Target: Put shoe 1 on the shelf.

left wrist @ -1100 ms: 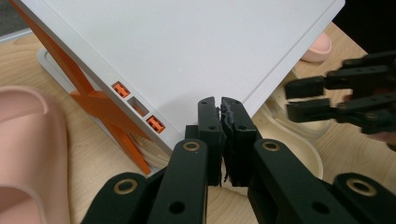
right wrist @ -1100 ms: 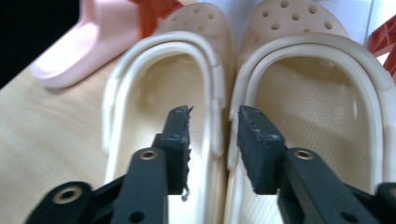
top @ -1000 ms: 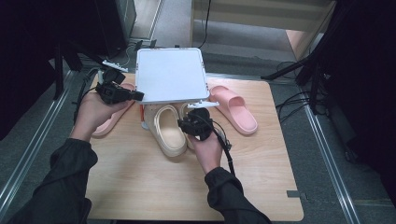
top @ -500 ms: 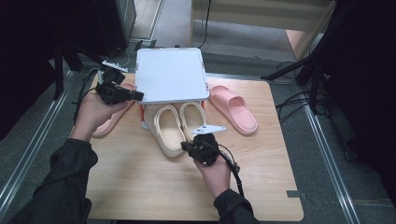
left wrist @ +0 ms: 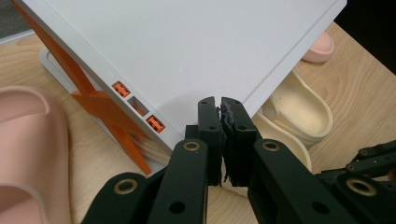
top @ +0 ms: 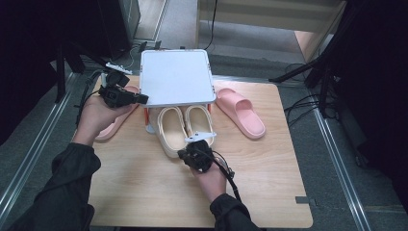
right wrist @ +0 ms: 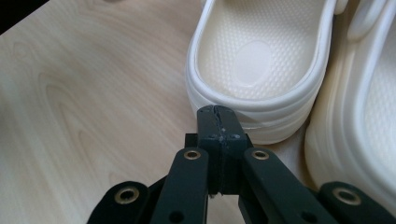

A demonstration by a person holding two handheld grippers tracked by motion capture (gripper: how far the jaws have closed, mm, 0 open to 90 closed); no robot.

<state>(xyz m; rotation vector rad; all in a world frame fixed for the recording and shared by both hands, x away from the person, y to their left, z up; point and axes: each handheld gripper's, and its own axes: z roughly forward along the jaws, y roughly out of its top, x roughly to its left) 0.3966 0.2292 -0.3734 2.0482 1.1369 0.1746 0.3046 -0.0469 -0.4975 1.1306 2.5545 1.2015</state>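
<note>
A pair of cream slippers (top: 171,127) lies with its toes under a white shelf board (top: 175,77) on orange legs (left wrist: 93,98). My right gripper (top: 182,153) is shut and empty, low over the table. Its tips (right wrist: 218,112) sit right at the heel of the left cream slipper (right wrist: 261,51), with the other slipper (right wrist: 364,116) beside it. Whether they touch the heel I cannot tell. My left gripper (top: 143,100) is shut too, and its tips (left wrist: 219,105) rest at the near left edge of the white board (left wrist: 187,46).
One pink slipper (top: 240,111) lies right of the shelf. Another pink slipper (top: 113,122) lies left of it, partly under my left hand. The wooden table (top: 269,192) has bare room in front. Dark stands and cables surround the table.
My right gripper has drawn back from the cream slippers toward the table's front and dropped lower, ending at the heel. The left hand and the slippers have stayed put.
</note>
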